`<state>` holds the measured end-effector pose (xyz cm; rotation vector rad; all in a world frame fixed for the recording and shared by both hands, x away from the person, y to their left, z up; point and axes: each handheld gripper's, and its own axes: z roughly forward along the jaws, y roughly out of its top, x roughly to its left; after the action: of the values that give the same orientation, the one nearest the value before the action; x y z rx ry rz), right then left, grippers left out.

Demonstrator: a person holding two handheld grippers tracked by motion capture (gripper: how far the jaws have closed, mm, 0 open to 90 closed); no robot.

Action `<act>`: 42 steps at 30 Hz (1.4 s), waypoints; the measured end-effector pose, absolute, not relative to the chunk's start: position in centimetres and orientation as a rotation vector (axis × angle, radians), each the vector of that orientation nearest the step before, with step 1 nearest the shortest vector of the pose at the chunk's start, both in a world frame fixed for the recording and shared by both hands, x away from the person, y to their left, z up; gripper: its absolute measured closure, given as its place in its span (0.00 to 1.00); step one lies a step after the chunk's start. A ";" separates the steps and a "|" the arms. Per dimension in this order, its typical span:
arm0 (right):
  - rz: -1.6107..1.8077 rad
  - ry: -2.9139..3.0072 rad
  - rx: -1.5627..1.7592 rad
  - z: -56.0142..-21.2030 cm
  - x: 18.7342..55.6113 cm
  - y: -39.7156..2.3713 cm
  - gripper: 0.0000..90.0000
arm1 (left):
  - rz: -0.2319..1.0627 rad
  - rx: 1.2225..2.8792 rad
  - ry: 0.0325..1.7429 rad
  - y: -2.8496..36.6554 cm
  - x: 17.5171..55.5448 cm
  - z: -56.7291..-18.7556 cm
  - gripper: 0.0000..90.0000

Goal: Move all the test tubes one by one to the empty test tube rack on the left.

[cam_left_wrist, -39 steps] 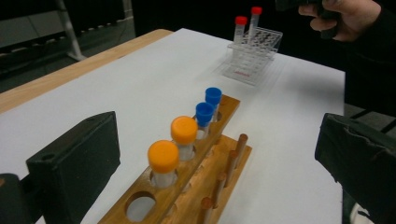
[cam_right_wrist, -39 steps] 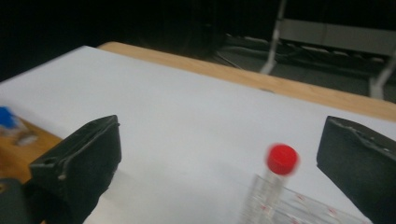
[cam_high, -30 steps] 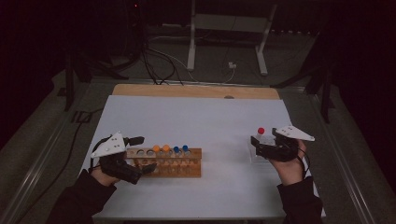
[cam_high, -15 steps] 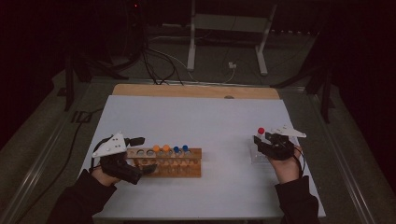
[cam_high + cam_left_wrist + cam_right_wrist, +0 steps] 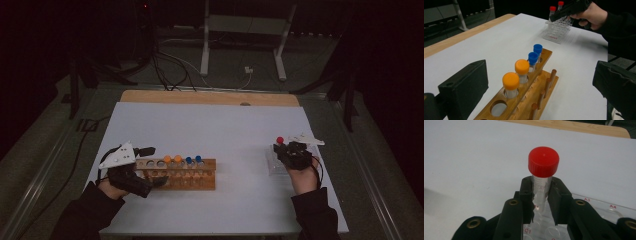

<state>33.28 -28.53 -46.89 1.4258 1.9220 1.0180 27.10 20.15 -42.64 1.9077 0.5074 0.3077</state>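
A wooden rack (image 5: pixel 185 172) holds two orange-capped tubes (image 5: pixel 510 81) and two blue-capped tubes (image 5: pixel 533 58) in a row. My left gripper (image 5: pixel 150 167) is open, with its jaws straddling the rack's left end (image 5: pixel 499 107) and standing clear of it on both sides. At the right, a clear plastic rack (image 5: pixel 275 162) carries a red-capped tube (image 5: pixel 543 162). My right gripper (image 5: pixel 541 195) has just closed its jaws, and the pads now press on the tube's clear body below the cap. In the left gripper view a second red cap (image 5: pixel 560 3) shows beside the first.
The white sheet (image 5: pixel 215 130) covers the table, with a wooden strip (image 5: pixel 210 97) along the far edge. Cables and a metal stand (image 5: pixel 240 45) lie on the dark floor beyond. Several holes of the clear rack (image 5: pixel 599 207) carry printed labels.
The right gripper sank a little toward the clear rack, and its jaws went from wide apart to closed on the red-capped tube. The left gripper stayed where it was.
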 end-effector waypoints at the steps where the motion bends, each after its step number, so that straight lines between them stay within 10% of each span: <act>1: 1.009 1.921 1.421 -46.9 33.3 -28.5 0.82 | 0.306 1.908 0.507 20.1 27.1 -42.6 0.01; 42: 1.211 1.930 1.173 -40.7 28.5 -25.6 0.83 | 0.300 1.923 0.506 19.1 26.4 -42.1 0.01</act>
<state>28.50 -25.58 -40.71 1.1728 1.9305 1.2105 26.43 19.13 -42.08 1.9225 0.5063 0.3002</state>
